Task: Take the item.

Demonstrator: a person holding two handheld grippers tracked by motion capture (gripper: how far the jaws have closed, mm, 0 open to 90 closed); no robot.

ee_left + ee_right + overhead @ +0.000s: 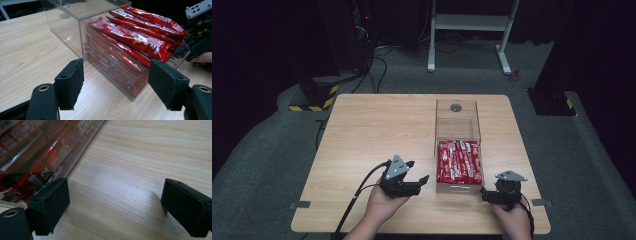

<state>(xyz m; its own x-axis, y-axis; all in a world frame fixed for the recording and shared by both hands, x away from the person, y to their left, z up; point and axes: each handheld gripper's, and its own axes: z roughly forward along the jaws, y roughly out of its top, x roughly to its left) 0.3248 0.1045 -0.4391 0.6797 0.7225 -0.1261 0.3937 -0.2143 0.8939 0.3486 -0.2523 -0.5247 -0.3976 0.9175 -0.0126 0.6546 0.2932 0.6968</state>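
Observation:
A clear plastic box stands on the wooden table, right of centre. Its near compartment is packed with red snack packets; the far compartment looks empty. My left gripper hovers just left of the box's near end, open, nothing between its fingers. In the left gripper view the open gripper faces the box wall and the packets. My right gripper sits at the box's near right corner. In its own view the gripper is open over bare wood, packets at upper left.
The right gripper's body shows beyond the box in the left gripper view. The table's left half is bare wood. On the floor beyond are a white desk frame, cables and a yellow-and-black striped base.

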